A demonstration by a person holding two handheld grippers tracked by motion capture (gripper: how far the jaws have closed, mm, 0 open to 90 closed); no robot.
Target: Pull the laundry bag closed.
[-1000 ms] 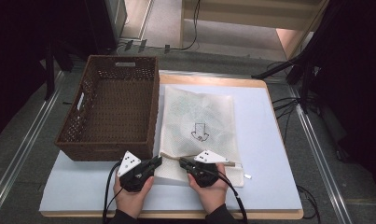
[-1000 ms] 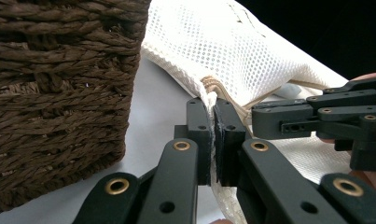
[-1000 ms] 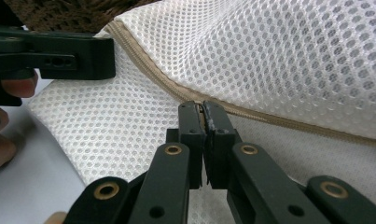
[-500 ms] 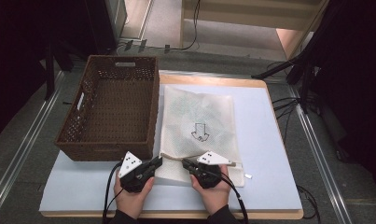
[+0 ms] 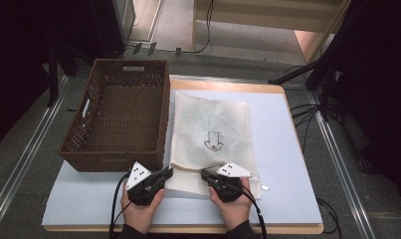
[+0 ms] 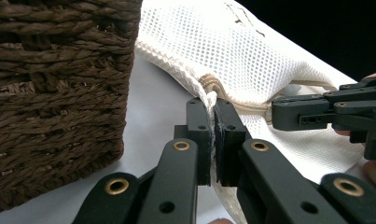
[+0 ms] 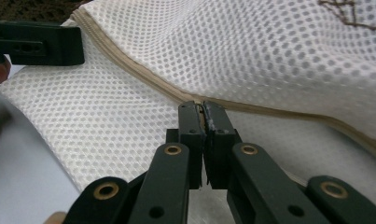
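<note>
A white mesh laundry bag (image 5: 210, 124) with a drawn arrow lies flat on the table beside a brown wicker basket (image 5: 119, 117). Both grippers hold its near edge. My left gripper (image 5: 168, 173) is shut on the bag's corner seam (image 6: 212, 93), right next to the basket wall (image 6: 50, 93). My right gripper (image 5: 204, 174) is shut on the beige zip edge (image 7: 203, 106) a little further along. Each gripper view also catches the other gripper: the right gripper (image 6: 311, 112) at the right of the left gripper view, the left gripper (image 7: 36, 44) at the upper left of the right gripper view.
The basket is empty and stands at the left of the pale mat (image 5: 287, 149), close against the bag. A small white zip pull (image 5: 264, 187) lies near the right hand. Floor rails and cables run around the table.
The right gripper has edged slightly to the right along the bag's near edge. The left gripper has kept still. Both stay shut on the bag.
</note>
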